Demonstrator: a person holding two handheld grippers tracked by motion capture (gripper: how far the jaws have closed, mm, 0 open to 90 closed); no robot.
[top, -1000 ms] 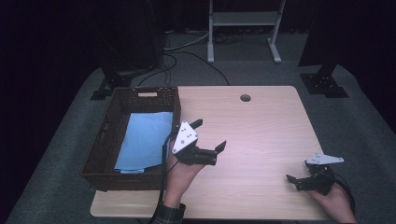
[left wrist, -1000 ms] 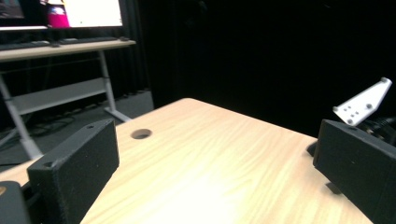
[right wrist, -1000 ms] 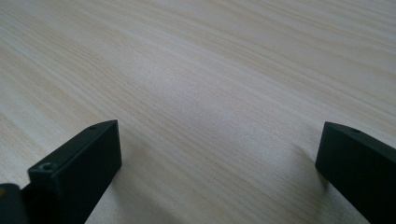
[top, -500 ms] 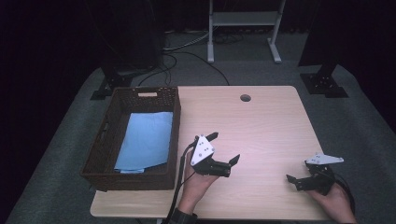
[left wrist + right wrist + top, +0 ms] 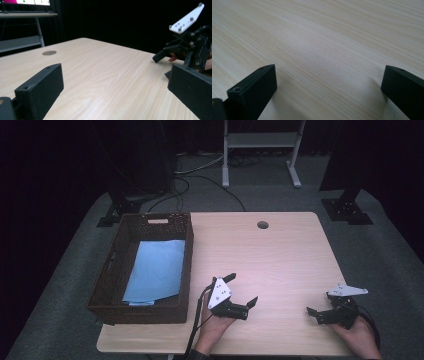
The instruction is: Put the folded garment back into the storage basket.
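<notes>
High view, basket (image 5: 150, 270) beside left claw (image 5: 242, 292)

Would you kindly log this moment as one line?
left gripper: open, empty, over table | right gripper: open, empty | blue cloth: lying in basket

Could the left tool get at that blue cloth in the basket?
Probably yes: the left tool is open and empty beside the wicker basket, which has no lid; the blue cloth lies uncovered inside.
</notes>
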